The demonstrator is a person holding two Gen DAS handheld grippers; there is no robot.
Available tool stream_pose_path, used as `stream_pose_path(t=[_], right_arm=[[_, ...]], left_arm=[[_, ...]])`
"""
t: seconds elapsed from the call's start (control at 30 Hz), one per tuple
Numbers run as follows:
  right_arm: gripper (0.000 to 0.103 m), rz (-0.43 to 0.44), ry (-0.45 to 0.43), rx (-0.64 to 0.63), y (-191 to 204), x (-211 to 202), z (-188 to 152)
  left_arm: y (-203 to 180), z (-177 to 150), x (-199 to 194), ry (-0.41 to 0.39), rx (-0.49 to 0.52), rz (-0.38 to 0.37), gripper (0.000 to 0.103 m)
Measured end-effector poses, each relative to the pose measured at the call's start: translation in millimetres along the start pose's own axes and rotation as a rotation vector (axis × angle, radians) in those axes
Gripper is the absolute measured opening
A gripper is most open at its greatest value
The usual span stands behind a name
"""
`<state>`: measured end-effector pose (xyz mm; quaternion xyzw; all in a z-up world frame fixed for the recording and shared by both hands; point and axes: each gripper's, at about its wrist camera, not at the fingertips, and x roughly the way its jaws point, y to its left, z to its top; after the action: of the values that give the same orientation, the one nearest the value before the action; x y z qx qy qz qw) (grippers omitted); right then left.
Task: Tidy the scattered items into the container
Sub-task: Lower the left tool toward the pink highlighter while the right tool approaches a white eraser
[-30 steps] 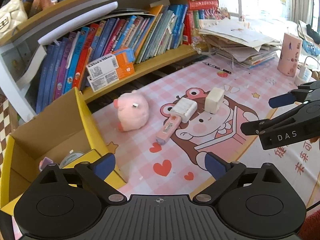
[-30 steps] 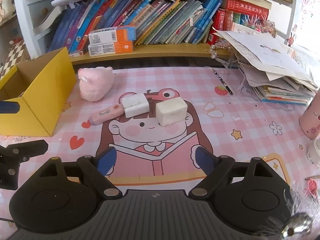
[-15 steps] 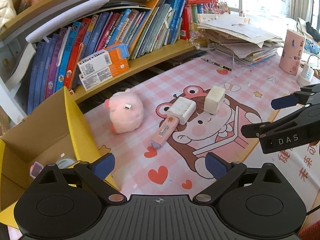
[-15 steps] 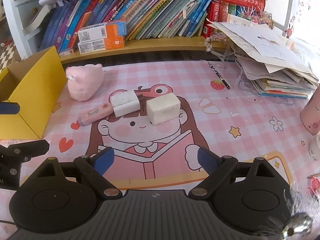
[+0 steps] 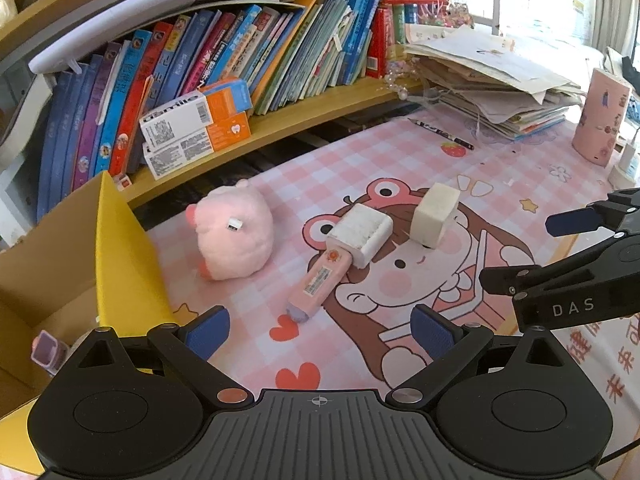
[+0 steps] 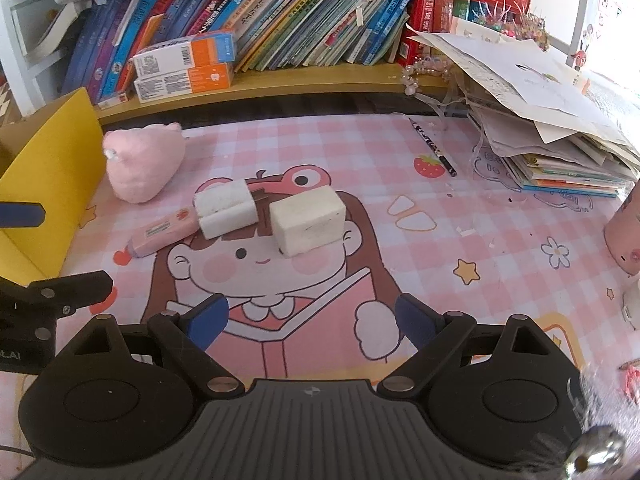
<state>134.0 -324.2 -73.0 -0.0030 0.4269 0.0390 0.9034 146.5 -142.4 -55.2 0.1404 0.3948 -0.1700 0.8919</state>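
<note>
The yellow box (image 5: 120,264) is standing open at the far left of the pink desk mat (image 5: 400,168), and I am using it as my landmark; a small lilac-capped item (image 5: 46,350) is already lying inside it

Nearest the box, just to its right, the pink plush pig (image 5: 232,236) is sitting on the mat. Further right of the box, a pink correction-tape pen (image 5: 320,280) is lying flat, its upper end touching a white ridged block (image 5: 360,234). Beyond that, further again from the box, a plain white foam block (image 6: 308,222) is resting by itself, close beside the ridged one

I am holding the left gripper (image 5: 320,326) with its blue pads spread wide and nothing between them, pointing down at the mat just right of the box. The right gripper (image 6: 312,316) is likewise standing wide apart and empty, aimed at the foam block

I judge that I am approaching for a pick. To do it well, I should be lowering the right gripper straight over the foam block, straddling its shorter sides, and squeezing gently, since foam probably gives. The left could be taking the pig, the item closest to the box, while I am keeping both tools from crossing
</note>
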Motion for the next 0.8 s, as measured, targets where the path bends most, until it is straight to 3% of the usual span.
stream_pose_path(t=[0.37, 0.8], right_arm=[[0.090, -0.002, 0.018, 0.013, -8.2, 19.9, 9.6], [0.090, -0.006, 0.020, 0.009, -10.8, 42.2, 21.5]], left_arm=[[-0.7, -0.7, 26.2, 0.043, -0.010, 0.003, 0.099], [5.3, 0.7, 51.4, 0.022, -0.068, 0.025, 0.095]])
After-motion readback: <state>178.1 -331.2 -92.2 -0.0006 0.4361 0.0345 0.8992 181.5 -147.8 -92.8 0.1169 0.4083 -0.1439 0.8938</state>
